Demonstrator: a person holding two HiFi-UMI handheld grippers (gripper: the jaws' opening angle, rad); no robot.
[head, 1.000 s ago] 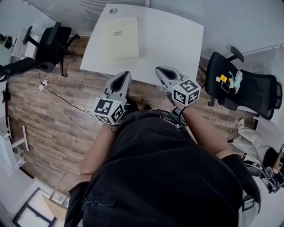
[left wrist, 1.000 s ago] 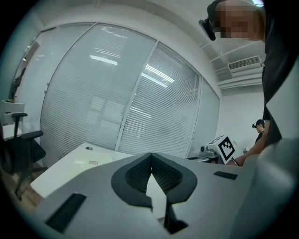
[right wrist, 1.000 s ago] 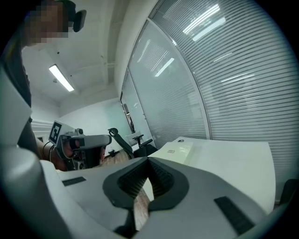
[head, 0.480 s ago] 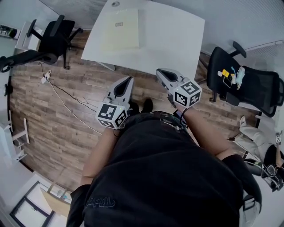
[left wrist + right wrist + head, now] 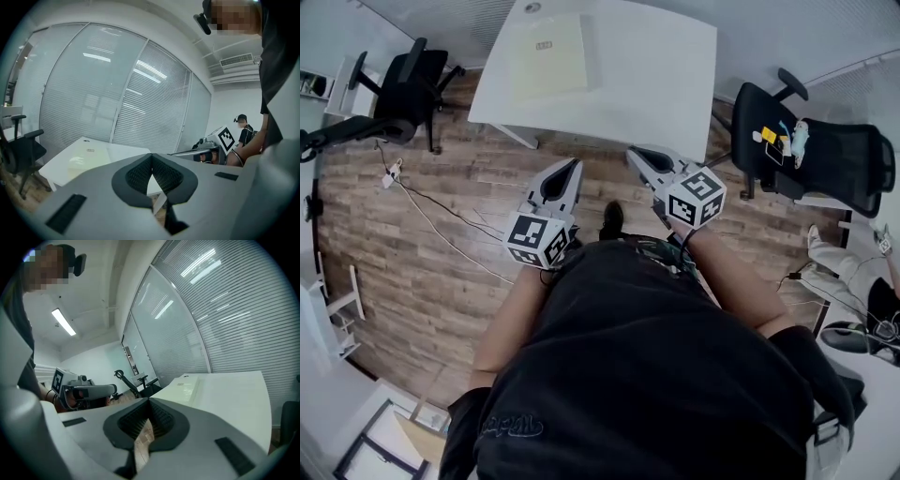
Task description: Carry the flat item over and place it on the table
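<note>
The flat item (image 5: 546, 54), a pale yellow board, lies on the white table (image 5: 647, 75) at the top of the head view. It also shows in the left gripper view (image 5: 89, 157) and in the right gripper view (image 5: 190, 386), resting on the tabletop. My left gripper (image 5: 567, 168) and right gripper (image 5: 636, 152) hover side by side over the wooden floor, short of the table's near edge. Both are shut with nothing between their jaws, as seen for the left gripper (image 5: 151, 158) and the right gripper (image 5: 149, 402). Neither touches the item.
A black office chair (image 5: 412, 80) stands left of the table and another (image 5: 811, 164) at its right. A white cable (image 5: 422, 220) trails over the floor at the left. Another person (image 5: 862, 309) sits at the far right. Glass walls with blinds stand behind the table.
The table and the flat item have slid up and away in the head view. Both grippers, earlier at the table's near edge, now hang over open floor, still shut.
</note>
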